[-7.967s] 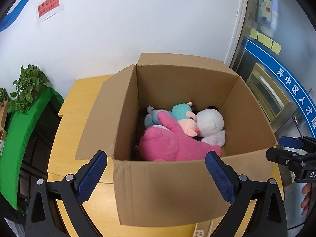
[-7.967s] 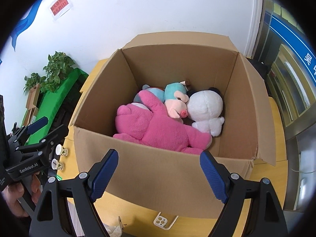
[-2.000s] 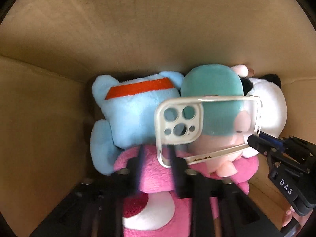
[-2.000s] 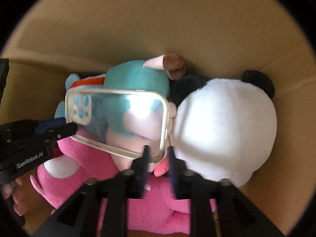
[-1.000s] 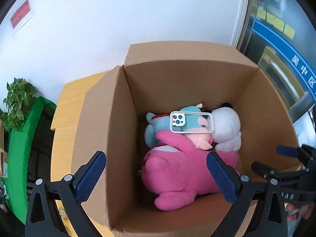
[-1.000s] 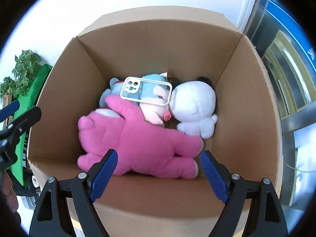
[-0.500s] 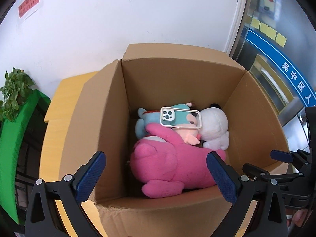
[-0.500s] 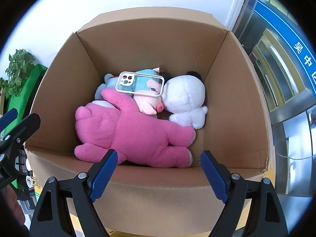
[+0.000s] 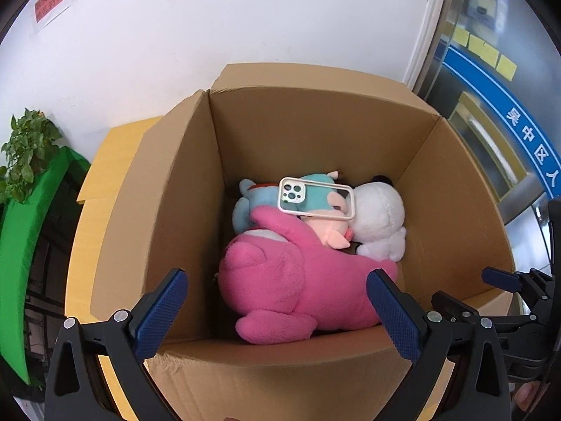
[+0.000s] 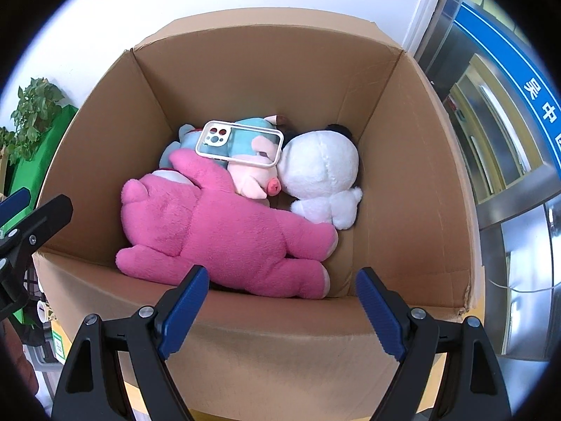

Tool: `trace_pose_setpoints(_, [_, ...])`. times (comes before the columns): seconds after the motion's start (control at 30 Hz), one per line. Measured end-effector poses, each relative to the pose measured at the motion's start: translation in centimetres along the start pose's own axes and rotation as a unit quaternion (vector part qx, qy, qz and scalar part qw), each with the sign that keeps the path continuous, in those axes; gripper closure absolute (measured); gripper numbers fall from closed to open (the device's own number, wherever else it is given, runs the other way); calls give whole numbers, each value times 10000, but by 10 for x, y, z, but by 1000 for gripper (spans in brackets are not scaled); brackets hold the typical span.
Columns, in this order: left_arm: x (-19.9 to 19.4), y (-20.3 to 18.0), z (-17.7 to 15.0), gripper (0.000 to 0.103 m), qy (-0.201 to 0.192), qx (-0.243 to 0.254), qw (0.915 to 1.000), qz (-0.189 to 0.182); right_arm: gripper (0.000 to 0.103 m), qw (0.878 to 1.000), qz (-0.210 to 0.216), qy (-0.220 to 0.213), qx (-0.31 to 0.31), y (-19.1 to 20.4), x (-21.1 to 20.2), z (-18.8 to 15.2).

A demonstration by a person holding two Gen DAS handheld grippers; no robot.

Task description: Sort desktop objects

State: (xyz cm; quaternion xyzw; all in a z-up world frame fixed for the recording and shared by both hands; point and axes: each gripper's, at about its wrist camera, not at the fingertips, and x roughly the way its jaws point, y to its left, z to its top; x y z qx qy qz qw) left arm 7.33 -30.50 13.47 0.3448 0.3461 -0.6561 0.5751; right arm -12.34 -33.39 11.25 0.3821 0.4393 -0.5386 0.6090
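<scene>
Both claws have been drawn back above the near rim of the cardboard box (image 9: 280,368) — the left claw (image 9: 277,310) and right claw (image 10: 280,312) are held wide open, nothing gripped. Deeper inside, the pink plush (image 10: 224,231) is seen; beyond it, the clear phone case (image 10: 239,149) is left lying on the teal plush (image 10: 245,138), beside the white plush (image 10: 320,170).

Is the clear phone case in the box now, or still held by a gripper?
In the box. The phone case lies flat on the plush toys inside the cardboard box; both grippers are open and outside it.
</scene>
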Motion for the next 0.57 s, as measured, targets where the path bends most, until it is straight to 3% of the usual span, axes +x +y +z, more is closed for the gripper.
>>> trace_pose_setpoints(0.3, [9,-22,-6,0,216,-8,9996,198,17,9996,249,91,-19,-16,12,3])
trace_pose_setpoints(0.47, [13,-33,-7,0,162,62,9983,550,17,9996,247,132,-44,-24,18,8])
trace_pose_setpoints(0.57, [19,-30,-6,0,253,-91,9988,397,17,9996,219,155,-68,-27,21,12])
